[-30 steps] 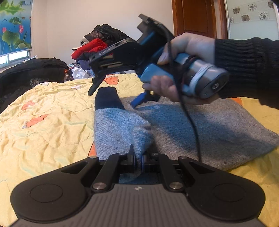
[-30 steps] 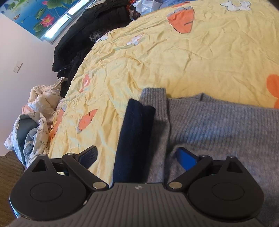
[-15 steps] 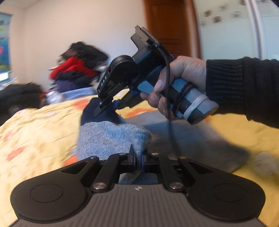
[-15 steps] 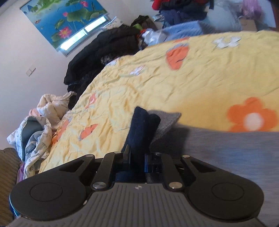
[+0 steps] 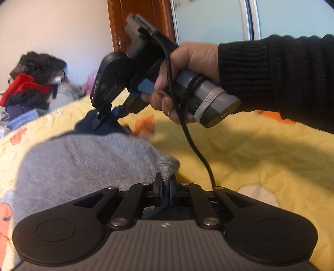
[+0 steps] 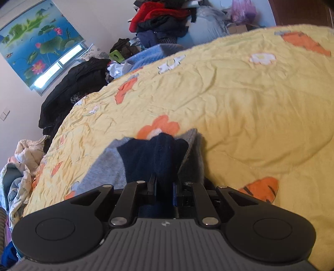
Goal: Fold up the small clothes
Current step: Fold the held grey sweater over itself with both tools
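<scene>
**Both grippers pinch the grey sweater on the yellow quilt**

The grey sweater (image 5: 83,158) lies on the yellow flowered quilt (image 5: 250,158). The left gripper (image 5: 165,185) is clenched on a bunched grey fold at the sweater's near edge. The right gripper (image 6: 163,185), held by a hand (image 5: 187,68) in a black sleeve (image 5: 271,73), has the sweater's navy cuff (image 6: 154,158) between its jaws; they are easing apart slightly, yet the pads seem to press the cloth. The far end of the sweater is blurred. Beyond the quilt's far edge sits a pile of clothes (image 6: 162,18) by the wall, and a lotus picture (image 6: 39,43) hangs there.
</scene>
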A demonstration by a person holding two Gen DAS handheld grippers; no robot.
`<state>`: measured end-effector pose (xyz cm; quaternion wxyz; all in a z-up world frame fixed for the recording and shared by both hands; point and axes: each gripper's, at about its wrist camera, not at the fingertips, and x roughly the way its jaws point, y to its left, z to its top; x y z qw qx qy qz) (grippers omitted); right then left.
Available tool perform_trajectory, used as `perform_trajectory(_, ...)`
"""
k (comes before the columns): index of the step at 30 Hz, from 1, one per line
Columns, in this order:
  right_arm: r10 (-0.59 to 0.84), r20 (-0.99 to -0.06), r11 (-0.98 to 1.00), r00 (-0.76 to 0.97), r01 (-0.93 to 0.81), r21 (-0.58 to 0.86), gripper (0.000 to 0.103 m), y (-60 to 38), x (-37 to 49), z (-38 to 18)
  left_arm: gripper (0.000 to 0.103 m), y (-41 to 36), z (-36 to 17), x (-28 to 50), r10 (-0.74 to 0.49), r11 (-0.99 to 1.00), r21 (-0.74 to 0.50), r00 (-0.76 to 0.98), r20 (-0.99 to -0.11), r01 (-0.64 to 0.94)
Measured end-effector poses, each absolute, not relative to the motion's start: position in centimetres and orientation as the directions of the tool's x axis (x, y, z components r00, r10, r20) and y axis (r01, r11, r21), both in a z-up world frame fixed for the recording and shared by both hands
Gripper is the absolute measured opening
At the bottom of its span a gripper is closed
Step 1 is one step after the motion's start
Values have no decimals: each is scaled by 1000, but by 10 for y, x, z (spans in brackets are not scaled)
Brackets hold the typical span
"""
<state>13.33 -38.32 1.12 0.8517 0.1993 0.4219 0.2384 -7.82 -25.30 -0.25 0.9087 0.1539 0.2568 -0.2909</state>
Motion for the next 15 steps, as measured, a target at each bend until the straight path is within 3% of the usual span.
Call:
perform_trajectory(2, 578, -623, 795, 528, -194, 574, 42, -388, 134, 0, 7, -248, 1, -80, -472, 768, 134, 696, -541, 626)
perform_trajectory(5, 599, -574, 743, 559, -120, 659, 60, -404, 128, 0, 19, -220, 13, -95, -555, 710, 128, 663, -503, 692)
perform_trajectory(8, 612, -485, 700, 624, -143, 700, 62, -423, 94, 22, 35, -184, 22, -122, -537, 711, 247, 736, -412, 658)
perform_trajectory(10, 646, -433, 664, 628, -183, 725, 63, -429, 61, 31, 58, -161, 22, -139, -491, 732, 321, 791, -364, 601)
perform_trajectory(15, 625, -505, 724, 595, -198, 661, 63, -427, -20, 27, 61, -119, 6, -150, -329, 773, 429, 874, -358, 467)
